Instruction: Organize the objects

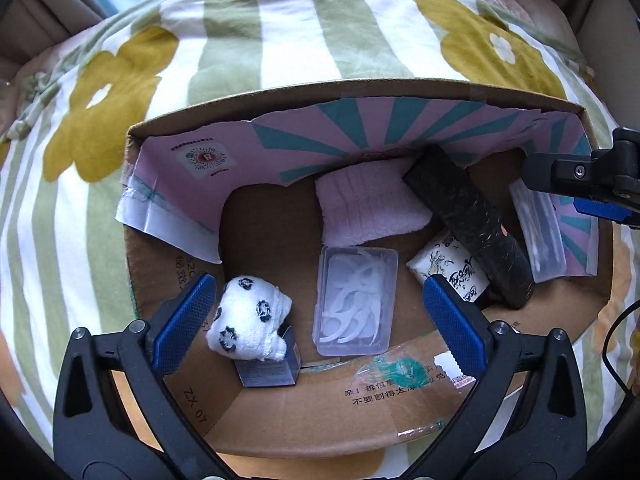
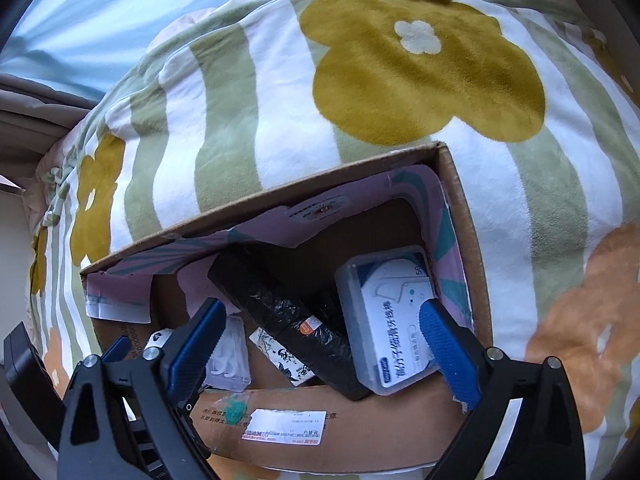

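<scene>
Two grippers, left gripper (image 1: 316,312) and right gripper (image 2: 320,340), hang spread wide above the cardboard box (image 1: 360,412).

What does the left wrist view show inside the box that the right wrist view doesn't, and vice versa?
Only the left wrist view shows the white cloth with black spots, the pink towel and the small dark box under the cloth. Only the right wrist view shows the labelled floss box in the box's right corner. Both show the cardboard box, the black roll, the clear floss pick case, the tissue pack and the flowered blanket.
</scene>
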The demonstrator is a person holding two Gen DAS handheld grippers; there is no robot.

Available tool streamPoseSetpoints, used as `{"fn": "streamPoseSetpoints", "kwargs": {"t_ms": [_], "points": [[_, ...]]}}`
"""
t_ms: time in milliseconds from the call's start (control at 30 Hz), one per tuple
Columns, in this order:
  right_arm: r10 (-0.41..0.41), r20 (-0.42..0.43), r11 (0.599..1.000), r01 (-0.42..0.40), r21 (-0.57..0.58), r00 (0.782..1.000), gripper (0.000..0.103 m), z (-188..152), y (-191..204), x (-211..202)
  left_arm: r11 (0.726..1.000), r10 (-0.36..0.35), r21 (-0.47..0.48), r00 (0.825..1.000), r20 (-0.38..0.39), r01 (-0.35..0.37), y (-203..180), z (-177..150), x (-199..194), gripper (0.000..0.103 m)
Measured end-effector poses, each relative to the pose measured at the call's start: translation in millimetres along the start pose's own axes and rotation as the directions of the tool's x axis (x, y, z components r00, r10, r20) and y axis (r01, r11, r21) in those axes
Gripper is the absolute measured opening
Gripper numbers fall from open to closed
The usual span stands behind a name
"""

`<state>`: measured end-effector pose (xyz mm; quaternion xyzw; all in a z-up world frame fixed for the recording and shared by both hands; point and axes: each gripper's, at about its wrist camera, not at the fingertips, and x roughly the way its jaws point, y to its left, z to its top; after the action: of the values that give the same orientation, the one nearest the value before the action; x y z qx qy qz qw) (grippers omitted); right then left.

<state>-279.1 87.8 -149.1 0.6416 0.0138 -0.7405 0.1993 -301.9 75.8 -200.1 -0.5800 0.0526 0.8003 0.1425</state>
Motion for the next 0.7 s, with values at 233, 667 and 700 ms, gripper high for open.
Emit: {"fn": "streamPoseSetpoints", "kwargs": {"t_ms": [233, 667, 700], "points": [[-0.01, 0.003, 1.0, 0.01, -0.023, 1.0, 0.097, 0.1, 3.7, -2.3, 1.0, 0.007, -0.015, 1.0, 0.0, -0.007, 0.7, 1.1, -4.9, 0.103], [-0.007, 0.084, 0.987, 0.02, -0.157, 0.996, 0.097, -18.9, 40.4, -73.5, 1.0, 0.004, -0.023, 0.997, 0.076, -0.002, -2.8, -1.1, -79.3, 0.103], [-0.012, 0.096, 0.985, 0.028, -0.172, 0.995, 0.097, -22.7, 44.5, -84.6, 1.0, 0.003, -0.027, 0.997, 0.082, 0.0, -2.8, -2.7, -88.9, 0.103]]}}
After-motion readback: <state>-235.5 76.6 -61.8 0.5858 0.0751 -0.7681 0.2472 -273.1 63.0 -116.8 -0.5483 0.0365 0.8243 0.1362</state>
